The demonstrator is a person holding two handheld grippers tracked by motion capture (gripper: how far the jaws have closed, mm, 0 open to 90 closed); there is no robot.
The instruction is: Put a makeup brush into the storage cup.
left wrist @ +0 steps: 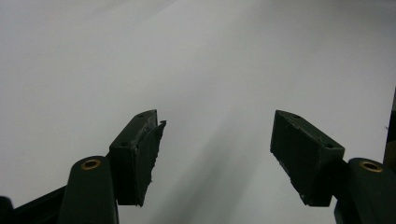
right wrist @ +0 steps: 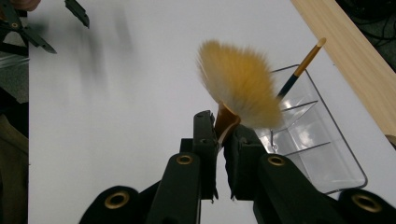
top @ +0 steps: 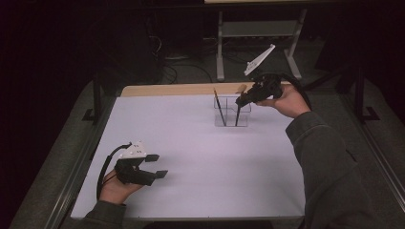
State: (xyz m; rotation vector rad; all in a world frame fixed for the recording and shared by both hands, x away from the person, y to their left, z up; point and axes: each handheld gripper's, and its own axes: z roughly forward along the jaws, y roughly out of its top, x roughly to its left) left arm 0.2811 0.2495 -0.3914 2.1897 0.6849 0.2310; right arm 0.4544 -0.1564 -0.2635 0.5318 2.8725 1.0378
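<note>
Two black jaws of the right gripper (right wrist: 223,135) are clenched on the brush (right wrist: 240,84) just below its fluffy yellow bristles (these fan out above the jaw tips), its handle running down into the clear organizer (top: 232,110) at the counter's (top: 200,157) far side. The left gripper (top: 155,165) rests near the front edge, jaws spread around nothing.

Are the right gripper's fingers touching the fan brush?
Touching. The right gripper view shows the fingers of the right gripper pinched on the fan brush at its copper-coloured collar, bristles fanned out above them.
</note>
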